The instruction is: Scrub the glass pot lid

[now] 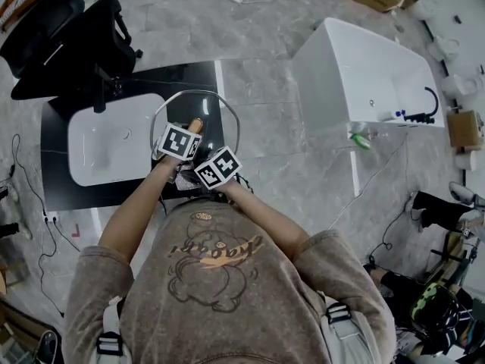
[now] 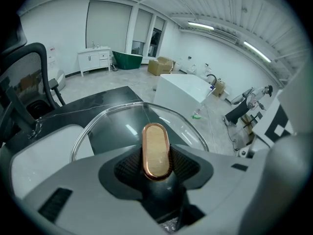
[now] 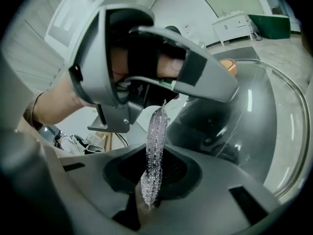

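Observation:
The glass pot lid (image 1: 229, 117) is held over the black counter. My left gripper (image 1: 191, 130) is shut on the lid's copper-rimmed knob (image 2: 156, 151), and the clear dome (image 2: 128, 124) spreads out ahead of the jaws. Just below and to the right of it, my right gripper (image 1: 203, 174) is shut on a silvery sparkling scrubber (image 3: 154, 153), which stands up between the pads. In the right gripper view the left gripper (image 3: 146, 58) fills the upper part, and the lid's glass (image 3: 264, 131) curves away on the right. The scrubber's tip is close to the left gripper's underside; I cannot tell whether it touches the glass.
A white sink basin (image 1: 106, 144) is set in the black counter (image 1: 189, 78) under the lid. A black office chair (image 1: 68, 36) stands at the upper left. A white bathtub (image 1: 364, 74) is at the right, with cables and clutter on the floor around it.

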`<act>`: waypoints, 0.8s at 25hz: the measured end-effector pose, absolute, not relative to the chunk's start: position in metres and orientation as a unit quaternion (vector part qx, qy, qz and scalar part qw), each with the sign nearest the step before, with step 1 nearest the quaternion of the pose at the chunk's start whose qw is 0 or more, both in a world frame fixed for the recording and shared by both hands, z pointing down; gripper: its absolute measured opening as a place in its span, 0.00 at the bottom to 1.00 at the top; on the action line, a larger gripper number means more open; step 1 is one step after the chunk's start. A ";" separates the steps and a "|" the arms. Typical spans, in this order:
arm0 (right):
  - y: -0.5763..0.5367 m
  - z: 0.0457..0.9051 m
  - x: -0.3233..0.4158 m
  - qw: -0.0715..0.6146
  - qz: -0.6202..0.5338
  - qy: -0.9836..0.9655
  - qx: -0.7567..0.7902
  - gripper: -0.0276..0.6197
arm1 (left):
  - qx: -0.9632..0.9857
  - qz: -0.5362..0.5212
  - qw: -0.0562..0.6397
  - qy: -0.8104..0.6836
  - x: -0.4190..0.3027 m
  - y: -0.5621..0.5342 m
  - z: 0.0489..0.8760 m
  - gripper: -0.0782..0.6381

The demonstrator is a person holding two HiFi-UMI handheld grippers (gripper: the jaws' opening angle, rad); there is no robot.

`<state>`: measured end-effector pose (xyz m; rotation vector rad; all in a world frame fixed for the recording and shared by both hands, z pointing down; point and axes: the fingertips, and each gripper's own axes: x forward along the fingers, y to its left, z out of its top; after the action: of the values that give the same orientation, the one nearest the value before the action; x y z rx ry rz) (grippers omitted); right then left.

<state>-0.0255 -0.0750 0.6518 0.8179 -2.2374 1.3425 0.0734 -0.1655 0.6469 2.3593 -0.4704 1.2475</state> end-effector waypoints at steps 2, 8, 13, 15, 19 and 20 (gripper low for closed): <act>-0.076 0.657 -0.025 0.214 0.474 -0.798 0.304 0.17 | 0.851 0.450 0.213 -0.169 0.074 -0.165 0.647 0.37; -0.073 0.664 -0.013 0.233 0.477 -0.783 0.325 0.17 | 0.852 0.449 0.210 -0.168 0.073 -0.166 0.647 0.37; -0.056 0.667 0.012 0.227 0.495 -0.767 0.339 0.17 | 0.853 0.450 0.206 -0.168 0.072 -0.167 0.647 0.37; -0.049 0.669 0.026 0.216 0.506 -0.759 0.349 0.17 | 0.853 0.452 0.200 -0.168 0.072 -0.168 0.648 0.37; -0.036 0.671 0.049 0.185 0.530 -0.741 0.369 0.18 | 0.854 0.452 0.190 -0.170 0.072 -0.167 0.648 0.37; -0.033 0.672 0.055 0.179 0.534 -0.737 0.373 0.18 | 0.854 0.452 0.191 -0.171 0.072 -0.166 0.648 0.37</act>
<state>0.0548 -0.0330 0.6716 1.0551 -2.0832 1.5098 0.0718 -0.1658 0.6481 2.3994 -0.4809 1.2682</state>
